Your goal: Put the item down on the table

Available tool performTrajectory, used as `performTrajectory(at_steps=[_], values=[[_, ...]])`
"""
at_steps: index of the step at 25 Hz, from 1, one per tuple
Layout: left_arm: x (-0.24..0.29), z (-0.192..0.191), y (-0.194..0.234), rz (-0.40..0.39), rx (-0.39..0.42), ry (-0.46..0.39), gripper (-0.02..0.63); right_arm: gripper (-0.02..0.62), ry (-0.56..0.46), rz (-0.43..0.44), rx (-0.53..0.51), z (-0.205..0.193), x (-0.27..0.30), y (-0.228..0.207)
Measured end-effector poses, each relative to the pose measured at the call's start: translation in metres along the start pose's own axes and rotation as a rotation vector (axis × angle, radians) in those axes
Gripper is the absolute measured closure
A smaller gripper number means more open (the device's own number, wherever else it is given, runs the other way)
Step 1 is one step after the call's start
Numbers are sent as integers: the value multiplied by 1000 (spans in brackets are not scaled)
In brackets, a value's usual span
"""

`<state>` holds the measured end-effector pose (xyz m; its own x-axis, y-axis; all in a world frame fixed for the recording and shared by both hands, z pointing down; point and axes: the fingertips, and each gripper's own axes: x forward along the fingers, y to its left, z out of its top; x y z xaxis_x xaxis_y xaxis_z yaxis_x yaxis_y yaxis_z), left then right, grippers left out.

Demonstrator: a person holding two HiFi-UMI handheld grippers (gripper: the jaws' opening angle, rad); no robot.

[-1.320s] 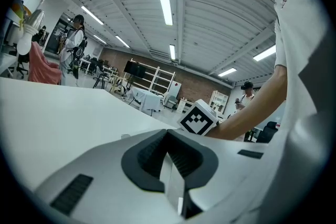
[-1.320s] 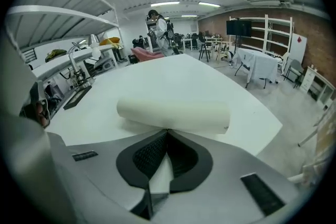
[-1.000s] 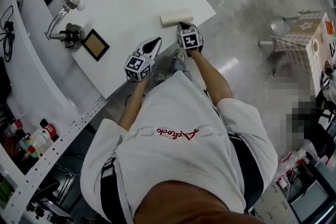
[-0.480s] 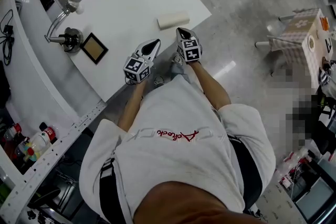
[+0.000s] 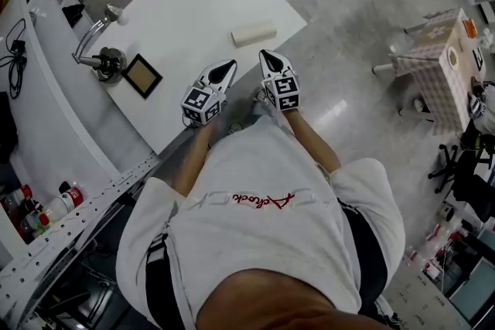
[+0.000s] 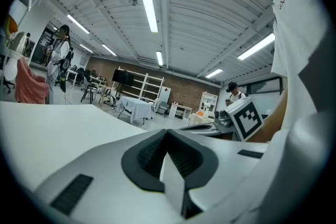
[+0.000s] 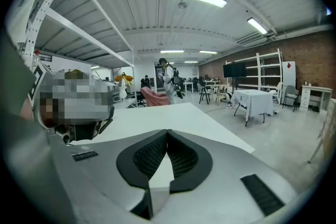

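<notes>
A cream-coloured roll (image 5: 254, 34) lies on the white table (image 5: 186, 4) near its right edge, with nothing touching it. My right gripper (image 5: 267, 56) hovers just off the table edge, a short way from the roll, shut and empty. My left gripper (image 5: 227, 67) is beside it over the table's near edge, also shut with nothing in it. In the right gripper view the jaws (image 7: 168, 134) meet, with the white tabletop (image 7: 157, 118) beyond them. The left gripper view shows closed jaws (image 6: 167, 131) over the tabletop (image 6: 52, 128).
A desk lamp (image 5: 97, 35) and a small dark picture frame (image 5: 142, 76) stand on the table's left part. A perforated shelf with bottles (image 5: 46, 205) runs along the left. A checked-cloth table (image 5: 433, 50) stands on the floor to the right.
The right gripper has drawn back from the roll, which it was up against a second ago. The roll stays on the table. The left gripper has barely moved.
</notes>
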<state>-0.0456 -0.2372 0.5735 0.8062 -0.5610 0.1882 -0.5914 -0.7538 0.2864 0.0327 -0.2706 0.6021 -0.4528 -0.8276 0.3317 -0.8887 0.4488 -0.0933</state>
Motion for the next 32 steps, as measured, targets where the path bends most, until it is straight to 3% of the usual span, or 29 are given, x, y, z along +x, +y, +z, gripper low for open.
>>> performTrajectory(at_steps=[6,12,17,32], values=[[-15,-1,-18,-36,27,-15,603,601,-48,-23,-36,7,-31,17],[-36,2,-42,-80,88,-22,603,601,-88,-48,-23,11,-60,41],[-50,-8,-57,-107,93,-21,603,601,-108,-81,-10,8,-83,59],[-55,-16,-119,-126,108,-29,603,601,-142,-110,3,5,-150,58]])
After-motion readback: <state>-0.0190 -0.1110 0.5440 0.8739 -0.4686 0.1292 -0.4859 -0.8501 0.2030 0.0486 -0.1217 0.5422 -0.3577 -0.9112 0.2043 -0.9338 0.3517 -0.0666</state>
